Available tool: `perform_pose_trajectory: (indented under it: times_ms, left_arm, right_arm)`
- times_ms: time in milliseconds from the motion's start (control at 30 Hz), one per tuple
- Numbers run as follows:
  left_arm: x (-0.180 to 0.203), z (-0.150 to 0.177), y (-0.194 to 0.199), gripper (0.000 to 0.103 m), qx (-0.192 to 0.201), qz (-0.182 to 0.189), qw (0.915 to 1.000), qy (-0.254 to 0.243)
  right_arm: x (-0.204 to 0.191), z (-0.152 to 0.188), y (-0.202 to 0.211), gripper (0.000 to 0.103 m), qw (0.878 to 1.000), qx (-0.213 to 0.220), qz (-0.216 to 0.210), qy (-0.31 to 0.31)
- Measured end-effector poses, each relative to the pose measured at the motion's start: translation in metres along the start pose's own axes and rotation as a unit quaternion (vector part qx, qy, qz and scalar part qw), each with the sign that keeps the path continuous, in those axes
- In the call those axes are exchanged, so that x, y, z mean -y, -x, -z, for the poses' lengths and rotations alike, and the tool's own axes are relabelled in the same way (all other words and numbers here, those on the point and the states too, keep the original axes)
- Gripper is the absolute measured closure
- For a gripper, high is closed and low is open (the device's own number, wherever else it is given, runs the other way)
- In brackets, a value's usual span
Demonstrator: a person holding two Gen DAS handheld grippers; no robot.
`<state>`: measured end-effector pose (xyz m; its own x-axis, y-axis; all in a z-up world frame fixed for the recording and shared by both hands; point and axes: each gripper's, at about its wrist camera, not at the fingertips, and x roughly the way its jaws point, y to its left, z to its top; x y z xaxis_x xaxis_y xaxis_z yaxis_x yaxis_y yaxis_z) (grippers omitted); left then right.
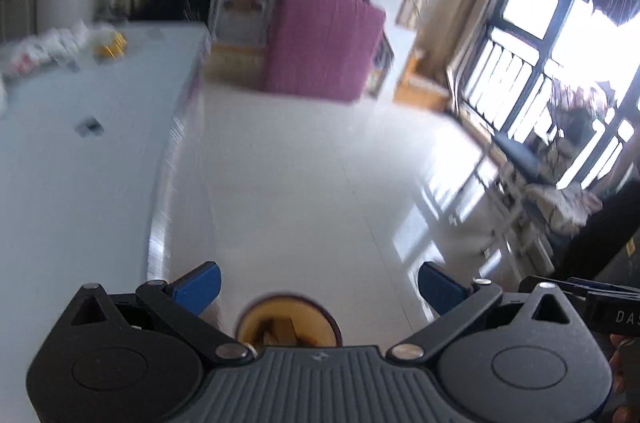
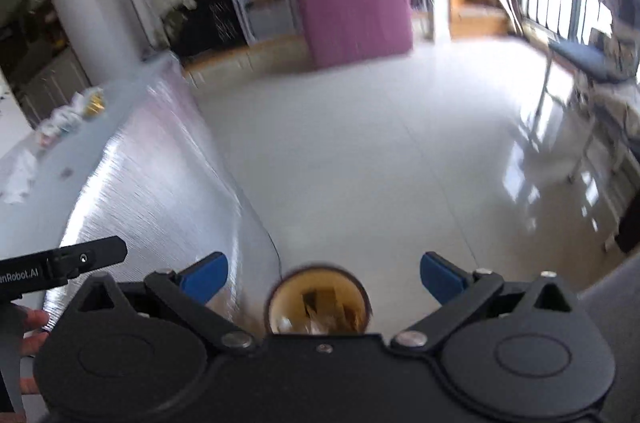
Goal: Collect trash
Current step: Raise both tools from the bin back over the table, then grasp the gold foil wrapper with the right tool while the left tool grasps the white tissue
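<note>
Both the left tongs (image 1: 318, 287) and right tongs (image 2: 323, 277) stand apart and empty above a round bin (image 2: 318, 303) on the pale tiled floor (image 1: 320, 183). Crumpled trash (image 1: 52, 49) lies at the far edge of the white surface (image 1: 80, 163), with a pink-draped stand (image 1: 324, 45) and window (image 1: 532, 35) beyond. The neighbouring device reads "nRobot.AI" in the right view.

Both wrist cameras looked forward and down over a glossy white tiled floor (image 1: 320, 163), from high up, facing the far magenta cloth-draped box (image 1: 324, 47). Left view sat over the pale blue table's (image 1: 80, 163) near right edge; right view hung further right. Both shared the round yellow-lined bin (image 2: 318, 305), close below.
</note>
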<state>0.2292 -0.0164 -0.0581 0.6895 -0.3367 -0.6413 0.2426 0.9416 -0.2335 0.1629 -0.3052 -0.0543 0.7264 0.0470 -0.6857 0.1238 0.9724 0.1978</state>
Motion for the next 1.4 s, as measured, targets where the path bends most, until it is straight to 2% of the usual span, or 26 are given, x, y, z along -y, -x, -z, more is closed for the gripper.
perform_pose_trajectory:
  times_ms: [167,333,467,733,967,1067,1200,1400]
  left_arm:
    - [-0.017,-0.014,0.052,0.000,0.067,-0.021,0.9975,-0.001]
    - [-0.043,-0.030,0.097,0.000,0.137,-0.056,0.9889,0.000]
    - [-0.073,-0.036,0.121,0.000,0.169,-0.096,0.9810,-0.006]
    - [-0.142,-0.041,0.137,0.000,0.193,-0.165,0.9672,0.000]
    - [-0.215,-0.063,0.110,0.000,0.171,-0.225,0.9593,0.012]
    - [-0.246,-0.073,0.090,0.000,0.141,-0.235,0.9613,0.023]
    - [-0.277,-0.077,0.059,0.000,0.081,-0.253,0.9629,0.045]
    - [-0.311,-0.087,0.014,0.000,0.042,-0.267,0.9595,0.080]
  right_arm:
    - [-0.042,-0.014,0.027,0.000,0.997,0.062,-0.030,0.039]
    - [-0.088,-0.030,0.043,0.000,0.989,0.120,-0.063,0.066]
    - [-0.127,-0.039,0.045,0.000,0.981,0.149,-0.093,0.080]
    - [-0.206,-0.047,0.034,0.000,0.965,0.184,-0.140,0.125]
    - [-0.269,-0.074,0.005,0.000,0.951,0.187,-0.166,0.180]
    - [-0.289,-0.091,-0.014,0.000,0.945,0.184,-0.173,0.206]
    - [-0.312,-0.118,-0.052,0.000,0.938,0.170,-0.176,0.245]
    - [-0.346,-0.162,-0.122,0.000,0.931,0.143,-0.161,0.295]
